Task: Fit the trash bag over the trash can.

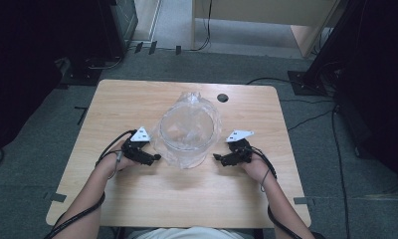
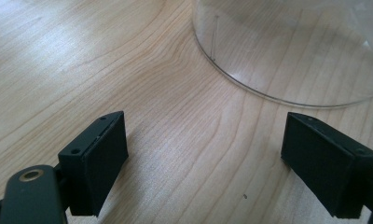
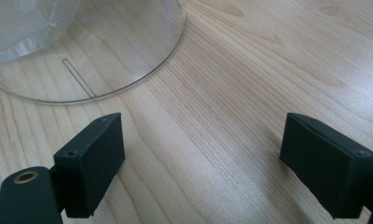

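The clear container point(image 1: 189, 130) (a plastic bag draped in it) is set mid-table point(image 1: 137, 199). It is flanked by the left gripper point(image 1: 156, 158) and right gripper point(image 1: 217, 158), both held wide apart, gripping nothing, just beside it.

Light wooden table point(image 1: 137, 194), clear round container point(image 1: 189, 134) lined with plastic bag point(image 1: 194, 99) standing mid-table

2 black grippers point(image 1: 157, 157) point(image 1: 216, 157) with white 3-cornered plates, black cables, brass screws.
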